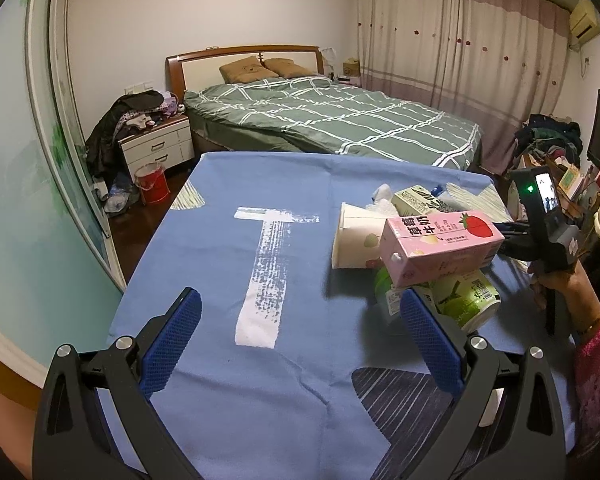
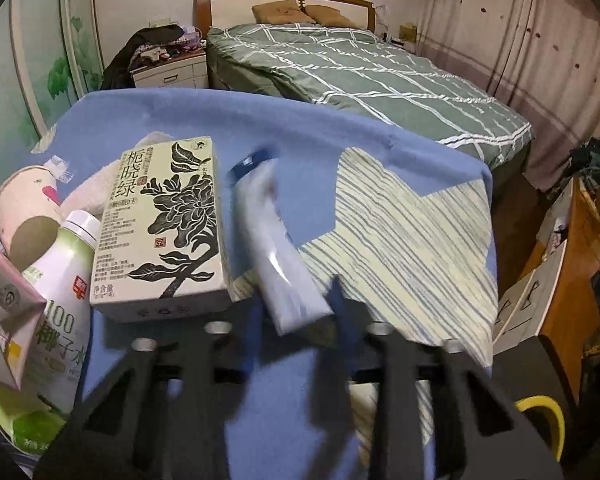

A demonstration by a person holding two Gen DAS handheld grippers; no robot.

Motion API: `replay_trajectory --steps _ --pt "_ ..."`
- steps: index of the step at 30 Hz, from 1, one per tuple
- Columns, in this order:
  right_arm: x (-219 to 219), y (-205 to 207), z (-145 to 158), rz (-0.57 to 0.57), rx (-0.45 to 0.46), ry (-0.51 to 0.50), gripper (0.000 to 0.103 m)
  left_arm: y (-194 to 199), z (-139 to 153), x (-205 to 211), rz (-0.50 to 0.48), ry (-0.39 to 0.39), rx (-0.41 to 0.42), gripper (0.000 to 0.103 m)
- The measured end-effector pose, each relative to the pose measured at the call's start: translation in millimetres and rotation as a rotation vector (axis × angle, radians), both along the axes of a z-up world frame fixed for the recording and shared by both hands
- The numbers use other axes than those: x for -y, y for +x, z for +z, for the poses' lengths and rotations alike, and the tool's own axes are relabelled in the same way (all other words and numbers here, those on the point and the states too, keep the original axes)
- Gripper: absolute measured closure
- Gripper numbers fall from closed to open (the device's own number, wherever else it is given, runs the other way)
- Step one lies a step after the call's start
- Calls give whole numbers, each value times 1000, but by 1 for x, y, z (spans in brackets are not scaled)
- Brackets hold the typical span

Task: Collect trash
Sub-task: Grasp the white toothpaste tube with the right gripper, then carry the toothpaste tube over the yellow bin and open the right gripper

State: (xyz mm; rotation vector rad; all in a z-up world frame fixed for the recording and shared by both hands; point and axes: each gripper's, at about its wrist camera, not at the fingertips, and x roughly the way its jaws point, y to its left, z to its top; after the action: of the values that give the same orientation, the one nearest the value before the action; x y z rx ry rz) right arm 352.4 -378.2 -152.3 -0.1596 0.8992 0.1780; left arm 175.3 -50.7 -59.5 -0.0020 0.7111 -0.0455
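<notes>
Trash lies on the right of a blue-cloth table (image 1: 220, 272): a pink strawberry milk carton (image 1: 440, 244), a white paper cup (image 1: 356, 240) on its side, a green coconut-water bottle (image 1: 464, 300), a cream flower-print carton (image 2: 164, 232) and a white tube with a blue cap (image 2: 276, 248). My left gripper (image 1: 300, 336) is open and empty over the cloth, left of the pile. My right gripper (image 2: 296, 320) is blurred; its jaws stand close around the tube's flat end. The right gripper's body also shows in the left wrist view (image 1: 548, 220).
A bed with a green checked cover (image 1: 332, 120) stands beyond the table. A white nightstand (image 1: 160, 148) piled with clothes and a red bucket (image 1: 152, 182) are at the left. A wooden cabinet (image 2: 560, 300) with clutter is at the right.
</notes>
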Motion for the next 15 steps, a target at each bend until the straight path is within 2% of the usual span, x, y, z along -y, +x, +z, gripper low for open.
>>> replay_trajectory --steps 2,3,8,15 --pt "0 -2 0 -6 0 -7 94 -1 1 1 -1 0 0 5" --pt "0 -4 0 -14 -3 -5 95 -2 1 2 -3 1 0 5" --pt "3 -22 7 -49 5 34 97 -5 3 5 -16 0 7 5" --pt "14 -75 39 -61 89 127 97 -12 3 12 -40 -5 11 5"
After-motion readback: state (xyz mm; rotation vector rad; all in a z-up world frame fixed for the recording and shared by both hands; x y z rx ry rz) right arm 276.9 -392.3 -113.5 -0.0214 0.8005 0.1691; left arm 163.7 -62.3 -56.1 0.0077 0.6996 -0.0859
